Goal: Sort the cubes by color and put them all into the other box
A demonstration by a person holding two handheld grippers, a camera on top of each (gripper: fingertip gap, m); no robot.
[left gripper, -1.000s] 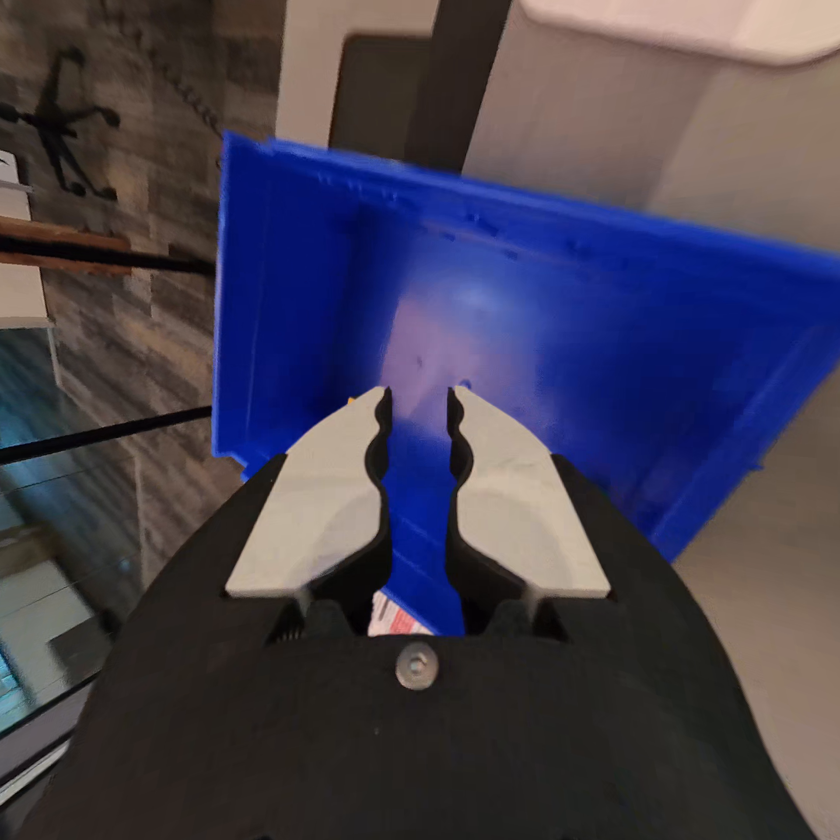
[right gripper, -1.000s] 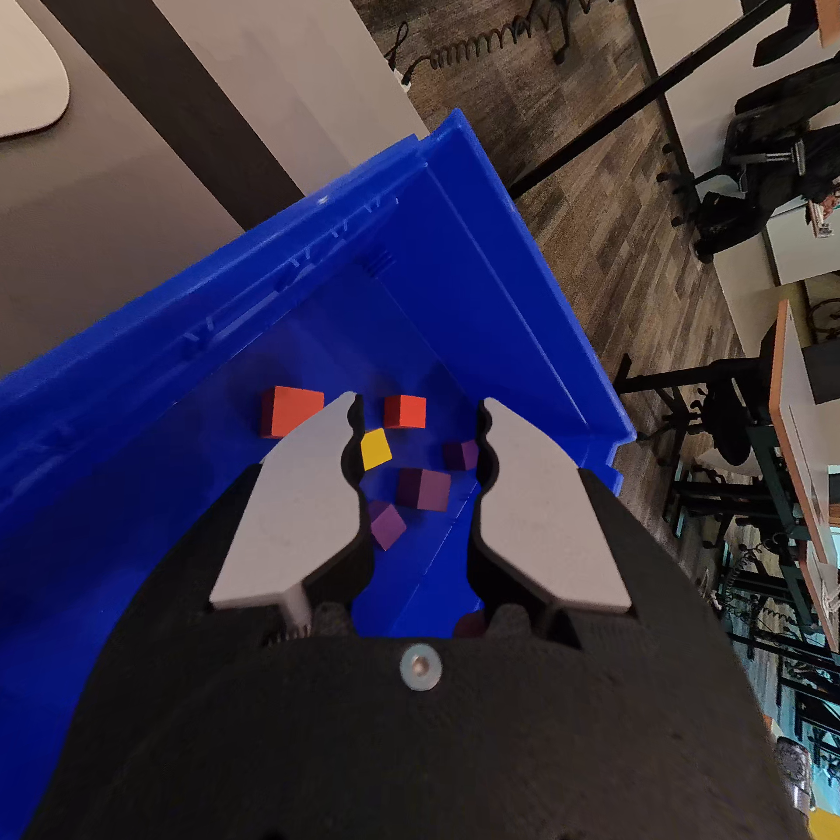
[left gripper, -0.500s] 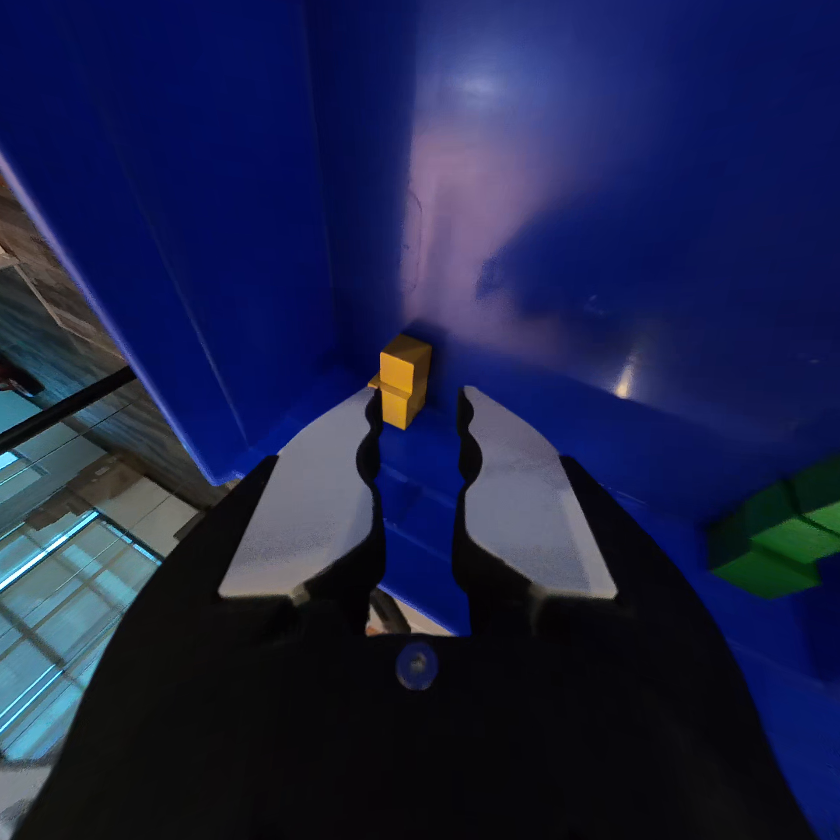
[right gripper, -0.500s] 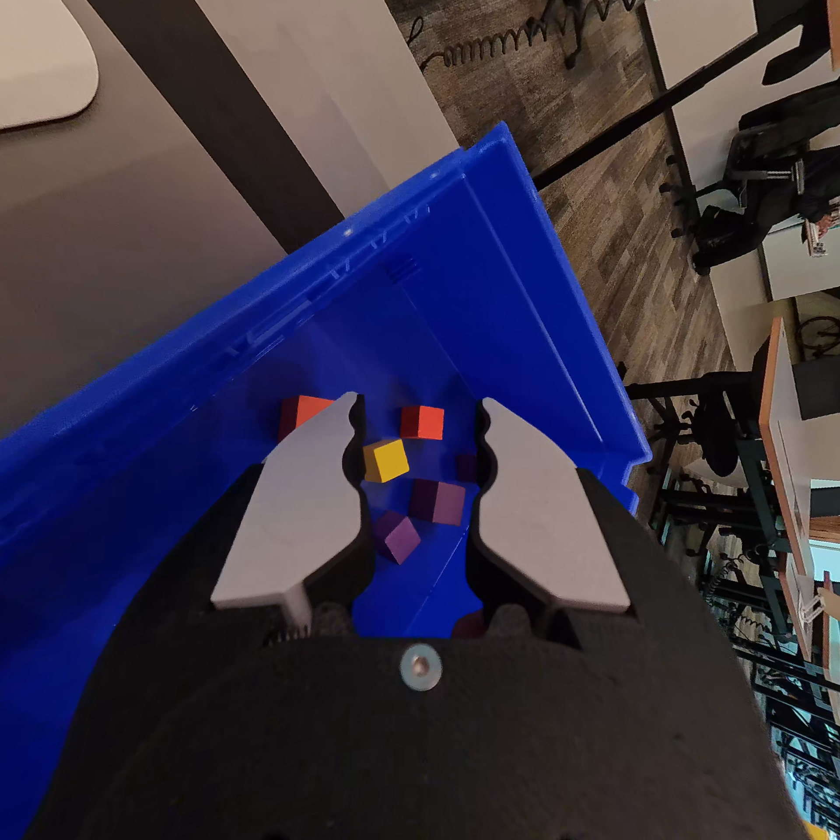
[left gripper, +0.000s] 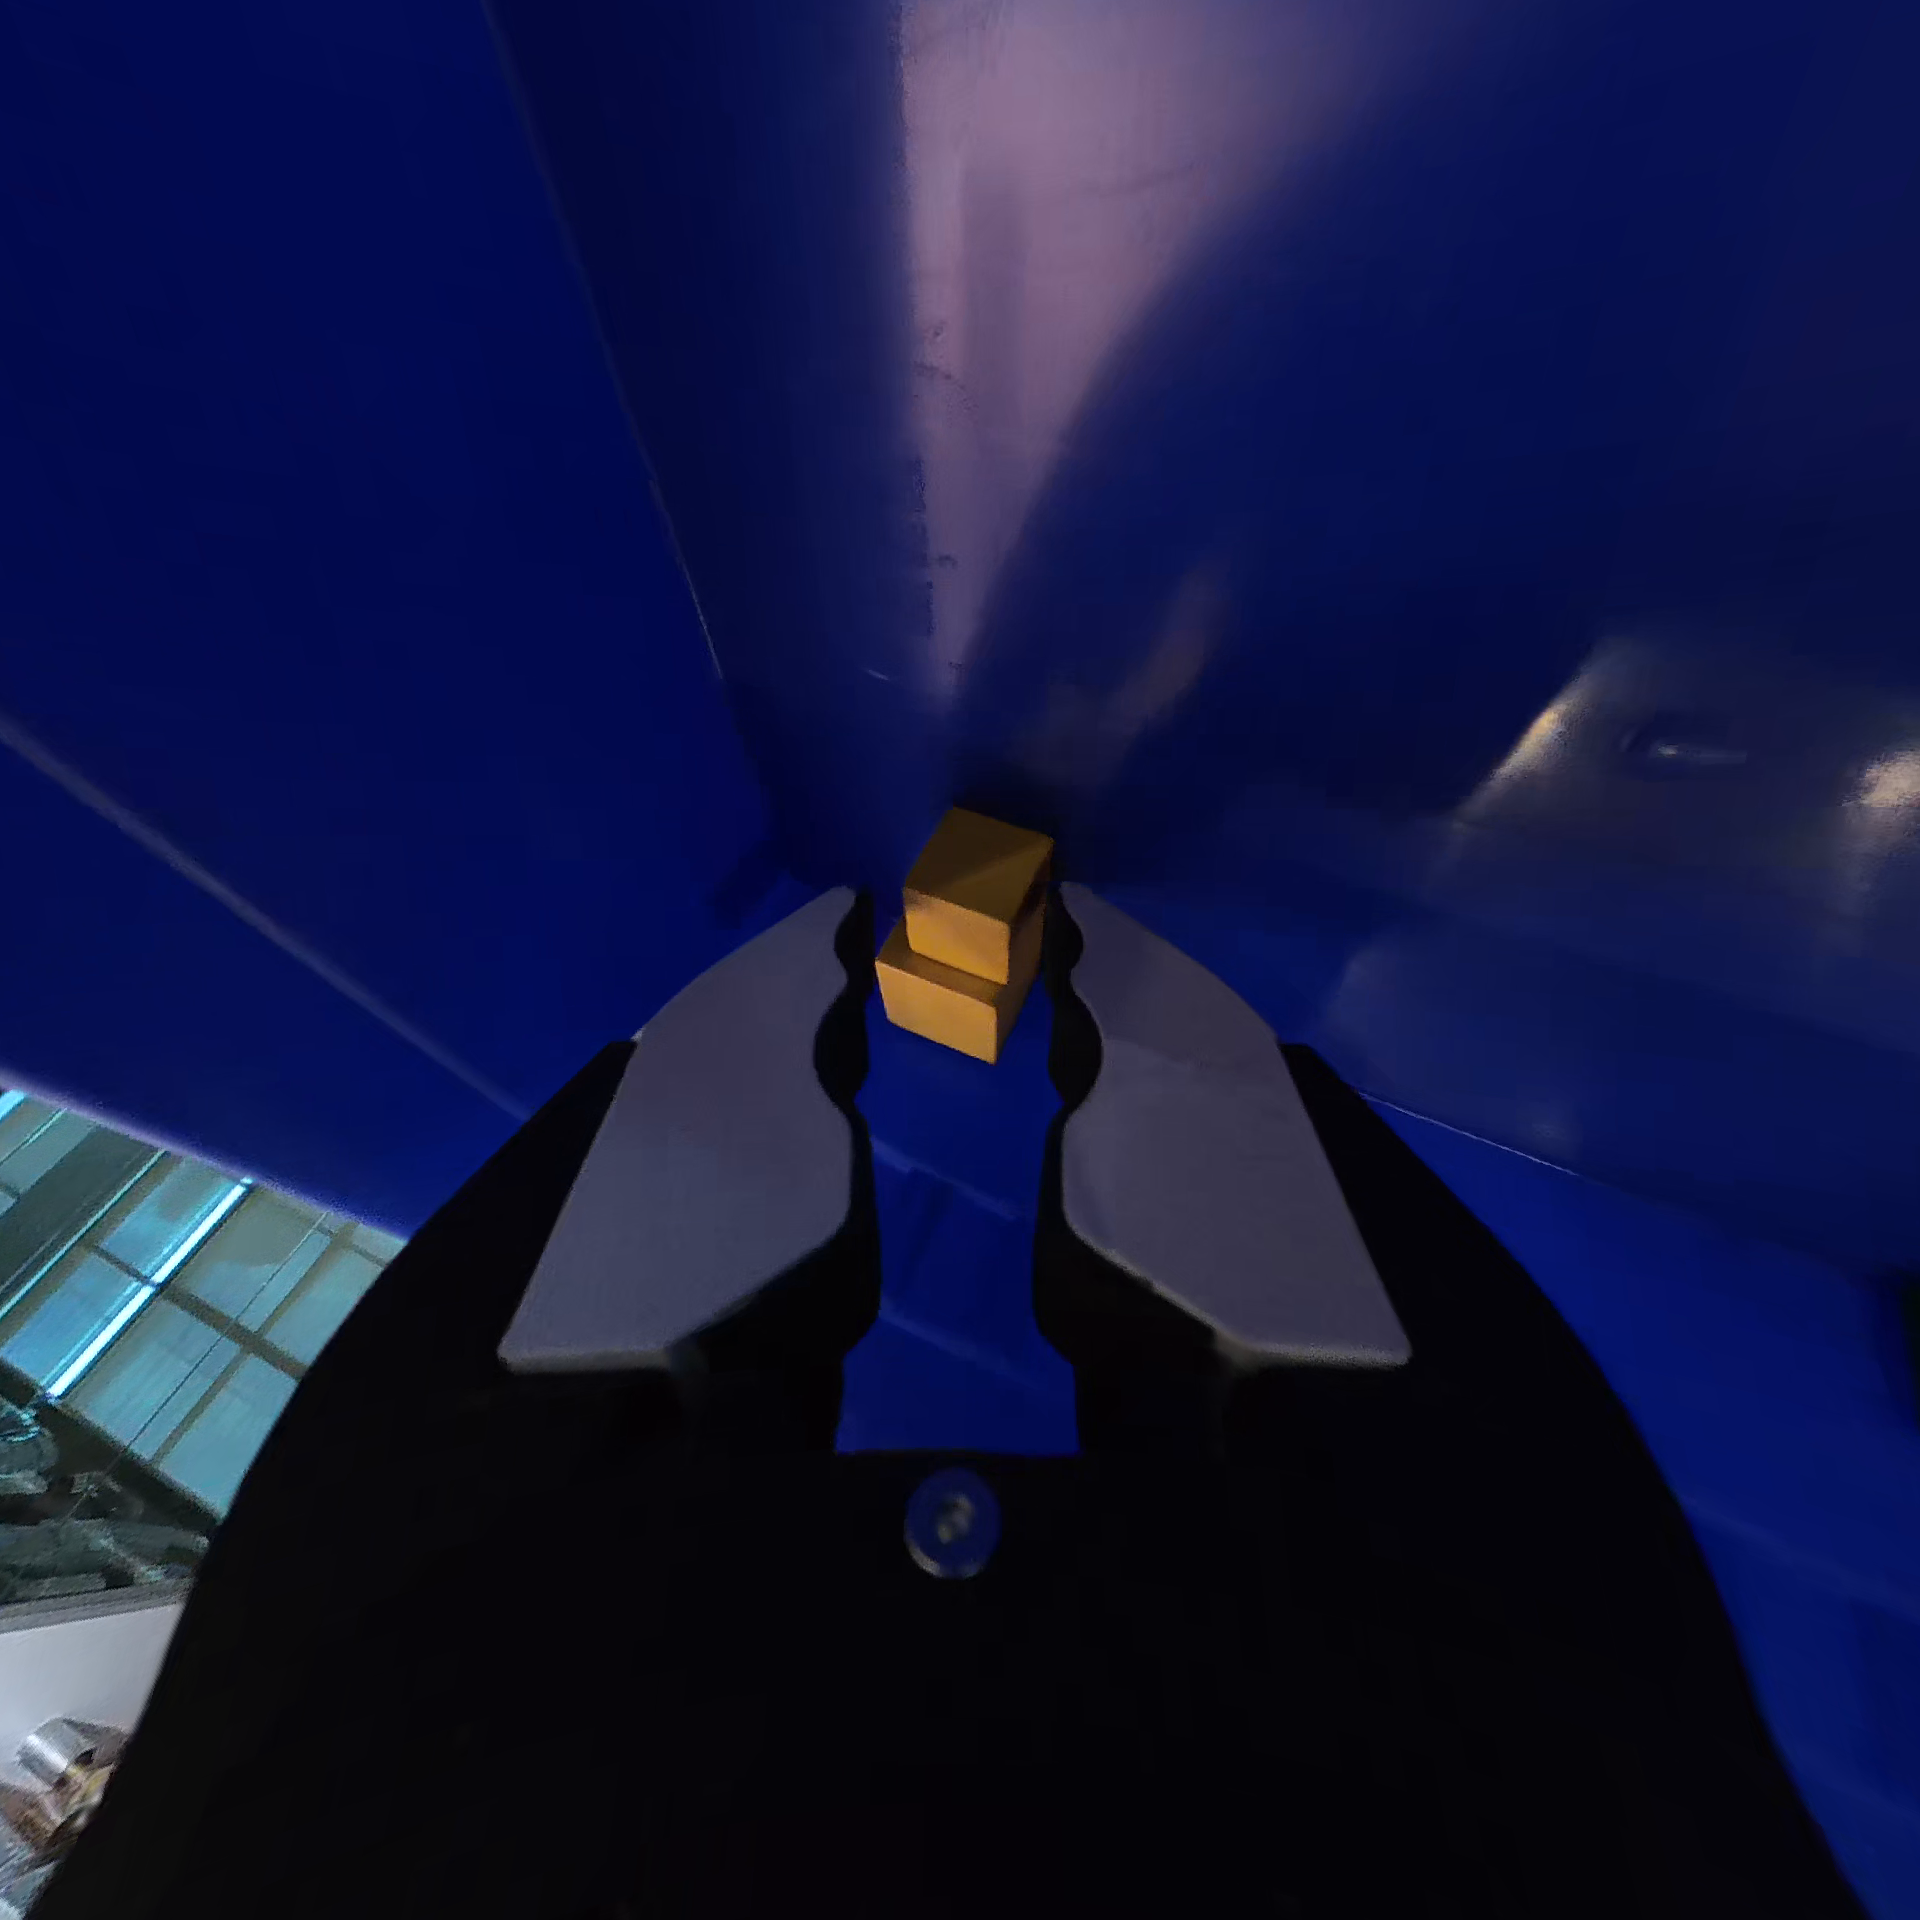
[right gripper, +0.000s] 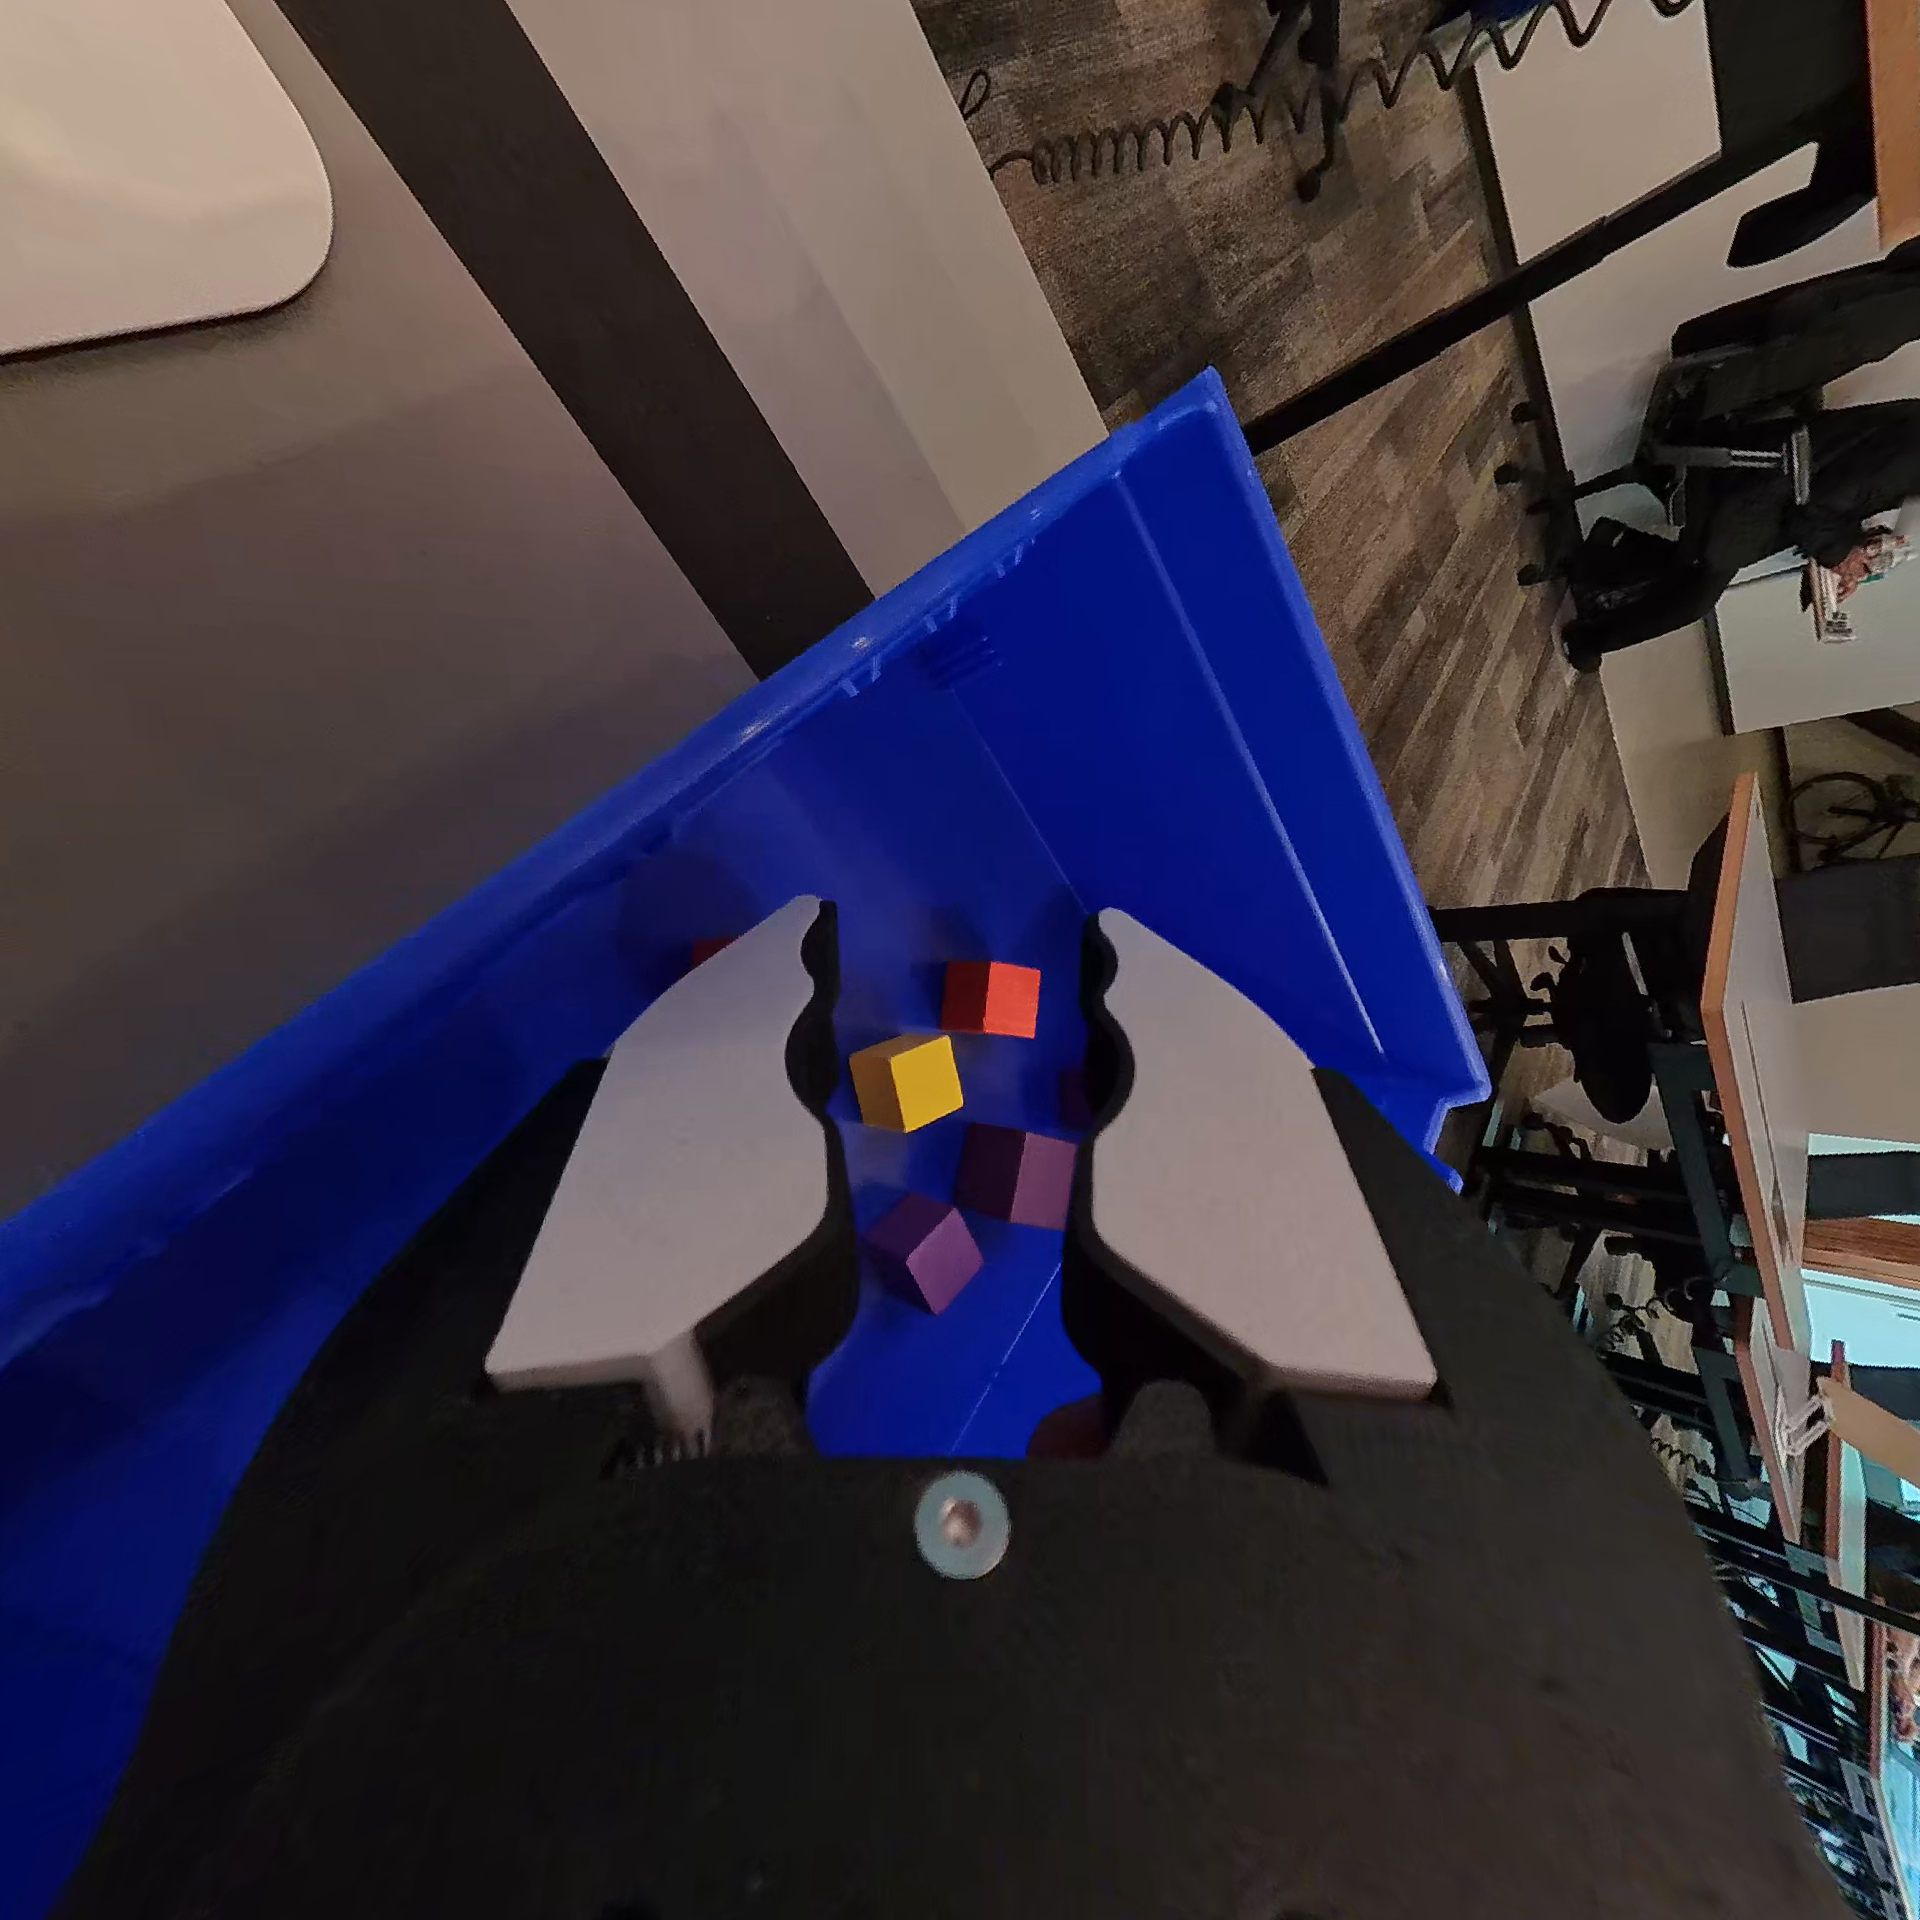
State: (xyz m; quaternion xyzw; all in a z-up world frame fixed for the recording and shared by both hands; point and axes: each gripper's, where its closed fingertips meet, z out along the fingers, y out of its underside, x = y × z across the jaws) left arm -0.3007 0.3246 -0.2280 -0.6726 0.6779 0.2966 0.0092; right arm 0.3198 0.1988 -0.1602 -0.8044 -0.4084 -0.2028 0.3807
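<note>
The left gripper (left gripper: 951,904) reaches deep into a blue box (left gripper: 416,520), its fingers set a narrow way apart and holding nothing. Two orange-yellow cubes (left gripper: 961,940) sit stacked in the box's far corner, the upper one tucked back against the walls. The stack lies right between the fingertips; whether the tips touch it I cannot tell. The box walls rise steeply on every side of that corner, with a pale sheen on the one straight behind the cubes.

The right gripper (right gripper: 956,920) hangs above the other blue box (right gripper: 1226,748), fingers apart at a middling width and empty. Seen through the gap between them, on that box's floor, are a yellow cube (right gripper: 909,1081), a red cube (right gripper: 992,1000) just beyond it, and two purple cubes (right gripper: 971,1216) nearer the gripper. Another red cube (right gripper: 712,950) peeks out past the left finger, mostly hidden by it.

Beyond this box's far wall runs a grey tabletop (right gripper: 260,644) with a black strip (right gripper: 582,312) across it. Off the box's right side lies wood-pattern flooring (right gripper: 1351,312), a coiled cable (right gripper: 1143,145), and desks with black office chairs (right gripper: 1745,468).
</note>
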